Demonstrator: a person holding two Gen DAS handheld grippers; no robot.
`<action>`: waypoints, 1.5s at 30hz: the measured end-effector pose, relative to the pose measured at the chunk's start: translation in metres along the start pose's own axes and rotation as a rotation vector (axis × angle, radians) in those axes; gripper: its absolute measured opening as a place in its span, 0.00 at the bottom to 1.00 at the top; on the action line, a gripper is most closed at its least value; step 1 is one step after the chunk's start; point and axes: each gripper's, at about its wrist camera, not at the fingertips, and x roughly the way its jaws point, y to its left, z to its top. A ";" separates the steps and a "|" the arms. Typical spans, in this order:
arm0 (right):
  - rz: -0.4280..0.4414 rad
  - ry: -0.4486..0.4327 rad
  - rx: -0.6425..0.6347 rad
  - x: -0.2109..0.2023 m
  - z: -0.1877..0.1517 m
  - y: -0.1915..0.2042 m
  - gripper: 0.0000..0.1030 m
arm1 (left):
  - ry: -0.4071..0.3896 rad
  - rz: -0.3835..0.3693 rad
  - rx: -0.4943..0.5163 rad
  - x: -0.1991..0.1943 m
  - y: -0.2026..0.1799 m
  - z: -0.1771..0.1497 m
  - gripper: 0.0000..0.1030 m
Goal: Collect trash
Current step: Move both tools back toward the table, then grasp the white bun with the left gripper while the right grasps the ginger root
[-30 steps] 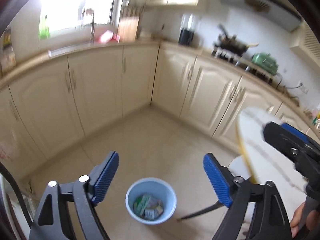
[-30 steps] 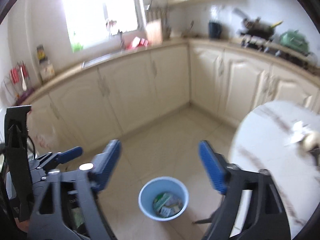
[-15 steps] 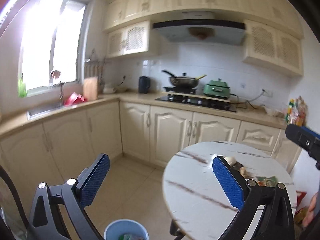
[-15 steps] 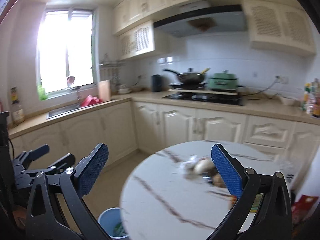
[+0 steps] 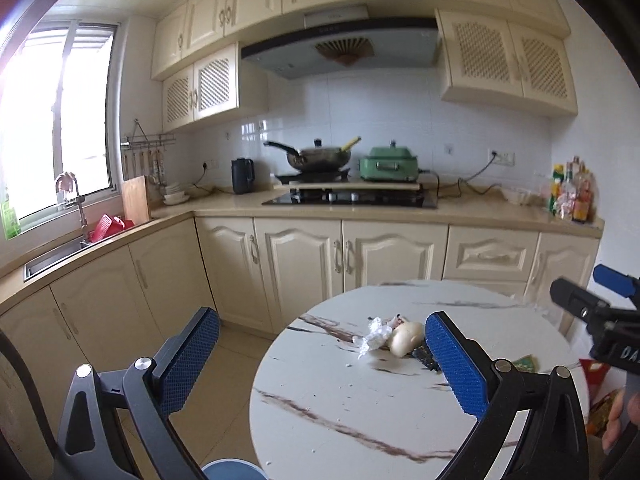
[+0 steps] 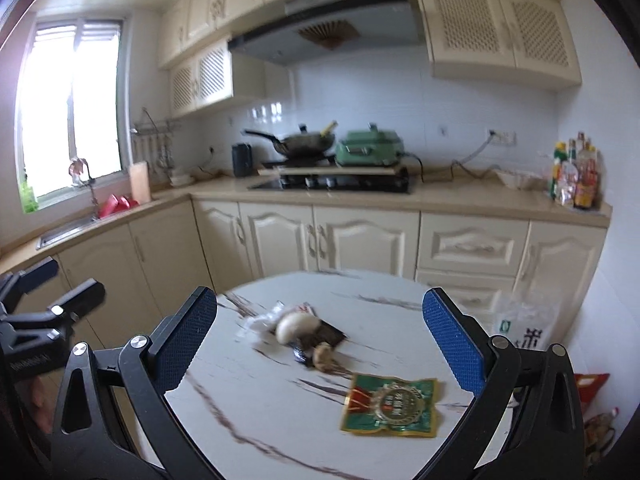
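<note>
Facing the round table (image 6: pixel 280 420), I see the trash on top: a green wrapper (image 6: pixel 390 406) lying flat, with a pale lump (image 6: pixel 296 326), a dark packet (image 6: pixel 326 338) and crumpled white paper (image 5: pixel 374 336) heaped just beyond it. My right tongs (image 6: pixel 320 344) hang released and empty, with the wrapper ahead and slightly right of centre, its long side running across my reach. My left tongs (image 5: pixel 320 360) have just been opening and hold nothing; the heap sits close by their right finger. I judge the right hand nearer the wrapper.
</note>
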 end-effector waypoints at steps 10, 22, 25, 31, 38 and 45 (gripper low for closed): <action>0.019 0.336 0.000 0.136 -0.050 -0.025 0.92 | 0.173 -0.041 0.035 0.132 -0.028 0.021 0.99; 0.083 0.576 0.015 0.229 -0.097 -0.032 0.44 | 0.346 -0.144 0.066 0.257 -0.048 0.041 0.99; 0.100 0.577 0.005 0.230 -0.096 -0.034 0.25 | 0.375 -0.193 0.077 0.287 -0.061 0.046 0.99; 0.099 0.532 0.029 0.218 -0.089 -0.055 0.25 | 0.437 -0.286 0.062 0.347 -0.083 0.058 0.97; 0.132 0.488 0.061 0.202 -0.077 -0.074 0.25 | 0.497 -0.278 0.140 0.411 -0.112 0.060 0.85; 0.168 0.475 0.077 0.202 -0.074 -0.080 0.25 | 0.498 -0.282 0.146 0.445 -0.113 0.064 0.66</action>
